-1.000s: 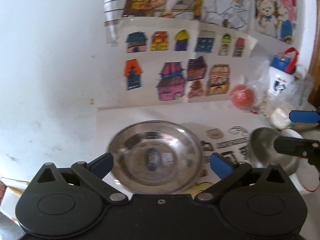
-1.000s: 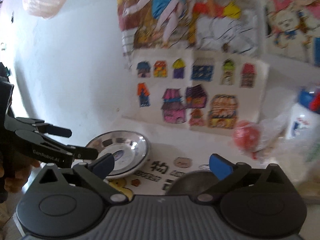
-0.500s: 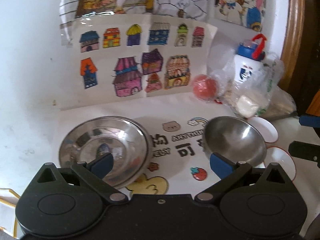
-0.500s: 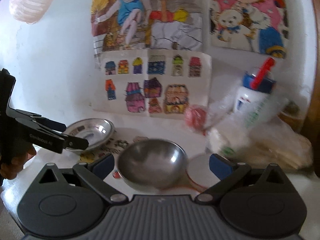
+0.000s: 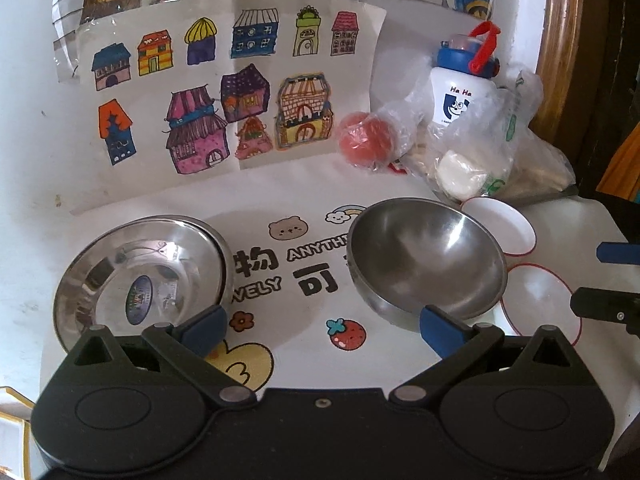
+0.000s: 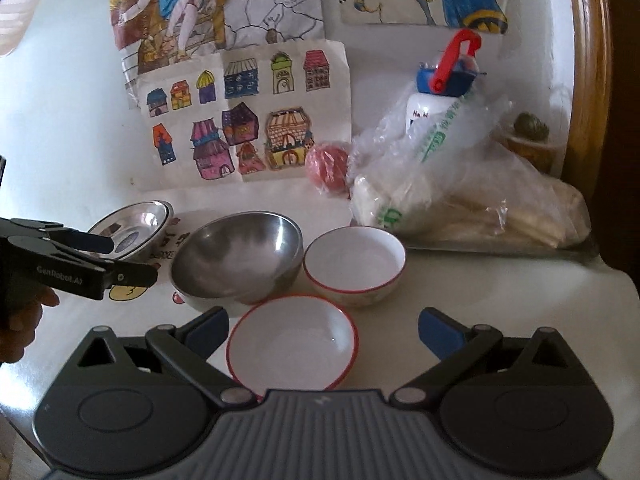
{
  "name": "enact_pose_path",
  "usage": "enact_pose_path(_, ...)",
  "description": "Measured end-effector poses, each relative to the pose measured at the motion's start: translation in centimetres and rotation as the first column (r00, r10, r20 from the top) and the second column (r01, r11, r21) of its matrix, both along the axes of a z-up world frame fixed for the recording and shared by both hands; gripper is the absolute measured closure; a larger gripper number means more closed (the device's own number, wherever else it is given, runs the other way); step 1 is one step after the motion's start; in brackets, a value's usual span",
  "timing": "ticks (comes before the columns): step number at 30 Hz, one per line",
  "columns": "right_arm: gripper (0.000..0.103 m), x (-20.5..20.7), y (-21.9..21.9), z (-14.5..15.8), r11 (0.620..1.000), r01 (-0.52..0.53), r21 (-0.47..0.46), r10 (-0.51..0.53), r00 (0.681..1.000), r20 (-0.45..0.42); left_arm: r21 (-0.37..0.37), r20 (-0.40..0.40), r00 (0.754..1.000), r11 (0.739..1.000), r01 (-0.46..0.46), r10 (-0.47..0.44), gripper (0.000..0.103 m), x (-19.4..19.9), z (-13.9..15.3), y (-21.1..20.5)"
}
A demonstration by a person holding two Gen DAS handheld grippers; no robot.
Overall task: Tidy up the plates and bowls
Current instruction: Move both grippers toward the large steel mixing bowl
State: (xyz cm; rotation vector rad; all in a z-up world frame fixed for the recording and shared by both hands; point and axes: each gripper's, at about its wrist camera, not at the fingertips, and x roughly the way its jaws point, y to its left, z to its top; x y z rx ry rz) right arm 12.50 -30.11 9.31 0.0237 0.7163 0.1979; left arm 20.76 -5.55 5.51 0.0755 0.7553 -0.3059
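A shallow steel plate [image 5: 140, 276] lies at the left of a printed mat; it also shows in the right wrist view [image 6: 134, 228]. A deep steel bowl [image 5: 424, 260] sits tilted to its right, also in the right wrist view [image 6: 240, 256]. Two white red-rimmed bowls stand beside it: a far one [image 6: 354, 264] and a near one [image 6: 292, 344]. My left gripper [image 5: 322, 330] is open and empty, hovering between plate and steel bowl. My right gripper [image 6: 322, 330] is open and empty, just behind the near white bowl.
Against the wall stand a white bottle with a blue cap [image 5: 460, 92], a red ball in plastic [image 5: 364, 140] and bagged food on a tray [image 6: 480, 208]. Drawings hang on the wall [image 5: 208, 100]. The table's right edge [image 6: 616, 280] is close.
Both grippers have swung right and pulled back. The steel bowl and two white bowls have come into view. Nothing was picked up.
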Motion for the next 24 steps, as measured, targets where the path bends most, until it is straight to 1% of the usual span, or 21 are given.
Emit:
enact_pose_path(10,0.000,1.2,0.3,0.3,1.000,-0.017,0.027,0.017,1.000,-0.016,0.021,0.016,1.000,1.000,-0.009,0.009,0.001,0.5,0.4,-0.1)
enact_pose_path(14,0.000,1.6,0.4,0.6,0.999,-0.025,0.048,0.026,0.999,-0.022,0.017,0.010,1.000,1.000,-0.006,0.006,0.001,0.9,0.5,0.2)
enact_pose_path(18,0.000,2.0,0.6,0.8,0.998,-0.036,0.046,0.037,0.999,-0.019,0.025,-0.006,1.000,1.000,-0.019,0.019,0.001,1.5,0.5,0.3)
enact_pose_path(24,0.000,2.6,0.6,0.7,0.996,-0.044,0.071,0.046,0.999,-0.025,0.020,0.004,1.000,1.000,-0.022,0.022,0.001,2.0,0.4,0.6)
